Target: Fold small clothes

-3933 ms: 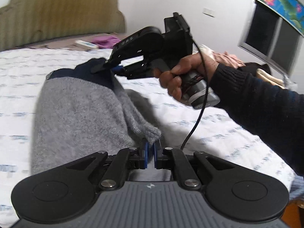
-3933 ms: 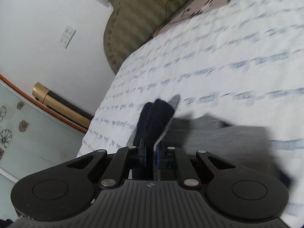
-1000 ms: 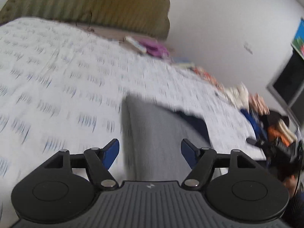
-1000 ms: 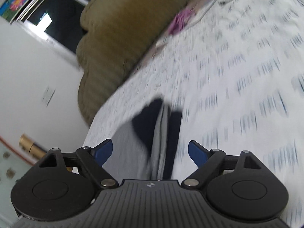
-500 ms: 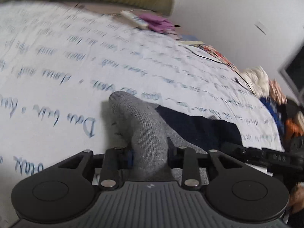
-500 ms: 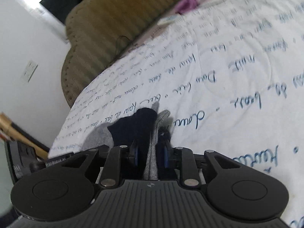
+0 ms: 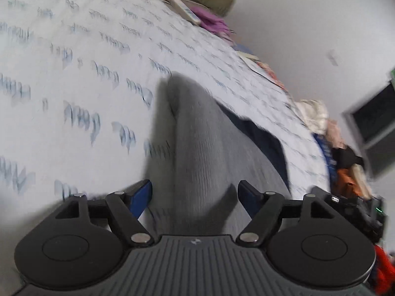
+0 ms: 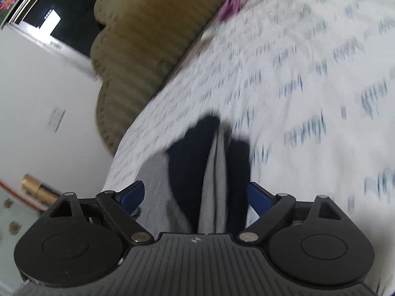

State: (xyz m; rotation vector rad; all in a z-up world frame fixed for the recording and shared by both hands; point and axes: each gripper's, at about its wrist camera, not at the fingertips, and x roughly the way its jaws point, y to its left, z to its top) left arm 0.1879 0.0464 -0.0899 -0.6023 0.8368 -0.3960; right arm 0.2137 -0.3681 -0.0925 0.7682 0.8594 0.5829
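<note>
A small grey knitted garment [image 7: 197, 148] with a navy band [image 7: 261, 138] lies folded on the white printed bedspread [image 7: 74, 86]. My left gripper [image 7: 195, 192] is opening; its blue pads stand apart on either side of a raised grey ridge and do not press on it. In the right wrist view the same garment [image 8: 214, 172] shows its navy end [image 8: 187, 157] with a grey fold down the middle. My right gripper [image 8: 195, 194] is also opening, jaws wide, the cloth lying between them untouched.
An olive padded headboard [image 8: 148, 37] rises at the far end of the bed. A purple cloth [image 7: 209, 22] and a remote [image 7: 185, 9] lie near it. A pile of clothes [image 7: 345, 162] sits at the bed's right edge, beside the other gripper [image 7: 355, 209].
Half a second ago both grippers were pinched on the garment; now both have let go and their jaws stand wide. Both have sunk a little toward the bed.
</note>
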